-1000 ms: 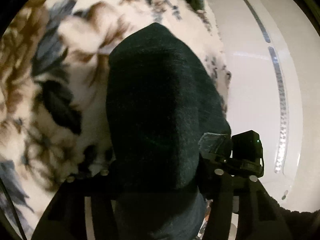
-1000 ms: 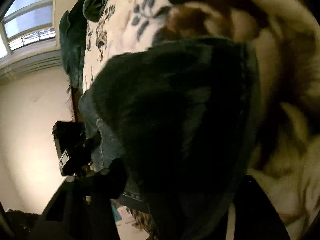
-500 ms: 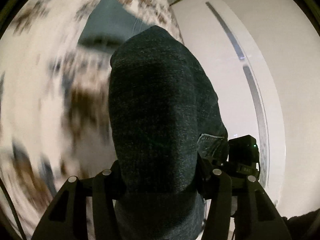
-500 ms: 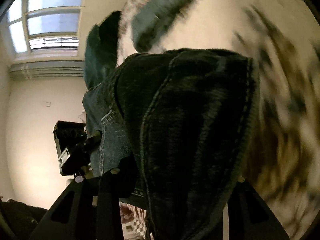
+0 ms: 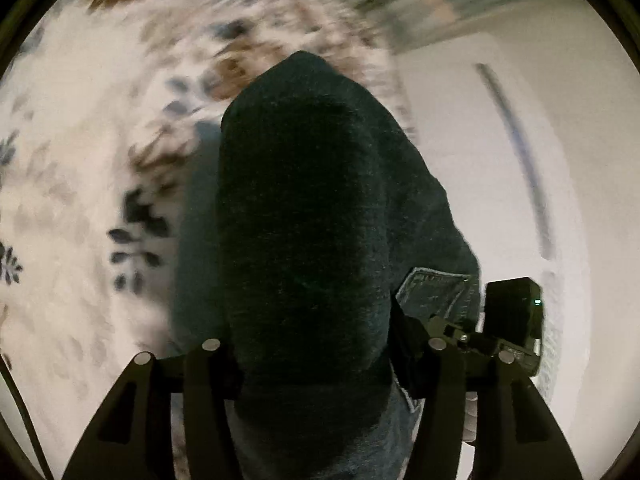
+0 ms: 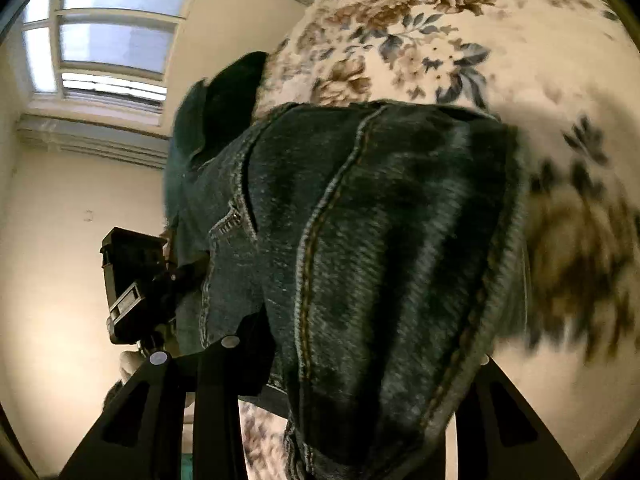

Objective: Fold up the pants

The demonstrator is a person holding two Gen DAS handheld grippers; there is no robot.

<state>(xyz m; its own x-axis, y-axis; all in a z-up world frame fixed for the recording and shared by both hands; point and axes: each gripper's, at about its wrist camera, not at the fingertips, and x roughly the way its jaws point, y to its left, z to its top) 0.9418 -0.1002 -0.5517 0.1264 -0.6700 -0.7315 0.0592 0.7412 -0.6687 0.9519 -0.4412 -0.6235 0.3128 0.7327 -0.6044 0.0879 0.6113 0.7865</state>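
pants (image 5: 304, 216): dark blue denim, orange-stitched seams | state: bunched, you hold them lifted | pose: draped in a thick fold over both grips | place: above the floral blanket (image 6: 440, 32), not lying flat

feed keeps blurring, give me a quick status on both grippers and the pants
Left gripper and right gripper: each shut on the dark blue denim pants. Pants bunched, lifted over the floral cream blanket. Nothing seen in the way.
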